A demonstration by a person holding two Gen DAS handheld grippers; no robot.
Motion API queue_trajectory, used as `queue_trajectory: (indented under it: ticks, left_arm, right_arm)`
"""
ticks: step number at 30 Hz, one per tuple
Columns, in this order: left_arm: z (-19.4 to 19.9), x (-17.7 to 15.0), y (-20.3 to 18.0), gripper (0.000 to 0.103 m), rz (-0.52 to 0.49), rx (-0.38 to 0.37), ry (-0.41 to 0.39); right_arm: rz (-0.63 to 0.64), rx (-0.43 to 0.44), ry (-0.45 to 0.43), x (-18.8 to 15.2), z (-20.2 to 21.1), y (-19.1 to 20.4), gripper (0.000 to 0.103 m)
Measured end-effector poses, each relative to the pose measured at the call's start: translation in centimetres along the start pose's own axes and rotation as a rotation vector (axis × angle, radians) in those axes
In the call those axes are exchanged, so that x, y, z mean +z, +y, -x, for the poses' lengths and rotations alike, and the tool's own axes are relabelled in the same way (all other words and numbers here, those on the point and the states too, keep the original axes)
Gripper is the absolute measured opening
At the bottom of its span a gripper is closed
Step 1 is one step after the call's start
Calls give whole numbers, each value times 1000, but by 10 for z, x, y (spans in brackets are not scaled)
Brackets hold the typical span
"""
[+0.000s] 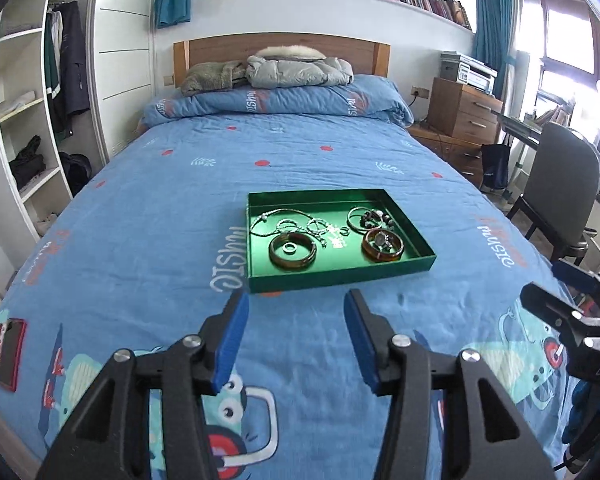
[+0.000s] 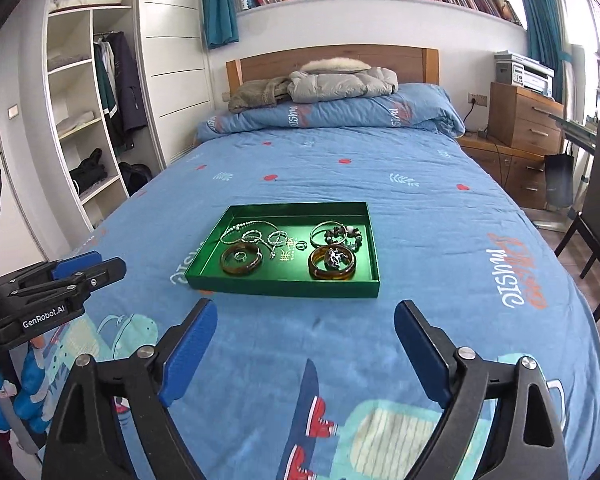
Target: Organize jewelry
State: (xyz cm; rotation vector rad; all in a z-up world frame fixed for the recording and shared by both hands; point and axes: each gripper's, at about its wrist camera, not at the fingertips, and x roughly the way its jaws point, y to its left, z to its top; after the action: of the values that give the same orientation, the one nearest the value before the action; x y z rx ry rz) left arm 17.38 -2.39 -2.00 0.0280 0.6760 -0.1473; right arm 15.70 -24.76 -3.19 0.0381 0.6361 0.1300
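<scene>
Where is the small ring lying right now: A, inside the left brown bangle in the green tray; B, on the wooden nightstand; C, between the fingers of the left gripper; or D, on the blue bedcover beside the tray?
A: the small ring lies within the left brown bangle on the floor of the green tray.

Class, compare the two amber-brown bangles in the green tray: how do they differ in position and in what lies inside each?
The left bangle lies at the tray's near-left; the right bangle lies at its near-right. Inside the left bangle sits one small plain ring; inside the right bangle lies a dark, knobbly piece, too small to identify. The left bangle lies close to the silvery chains; the right lies close to a dark bead bracelet. Both lie flat in the green tray.
</scene>
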Motion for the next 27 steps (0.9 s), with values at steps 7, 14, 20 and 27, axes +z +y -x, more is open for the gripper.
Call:
queue_trajectory:
  ticks: [7, 14, 20, 27]
  left_arm:
    - [64, -34, 4, 48, -13, 88, -51]
    - [115, -61, 10, 49, -20, 112, -114]
    - [138, -73, 13, 50, -14, 133, -156]
    - [147, -84, 11, 56, -17, 141, -187]
  right_arm:
    - [24, -51, -59, -29, 62, 12, 103]
    - [42, -71, -109, -46, 98, 22, 103]
    - [31, -96, -120, -60, 111, 21, 103]
    - [9, -140, -138, -72, 116, 10, 103]
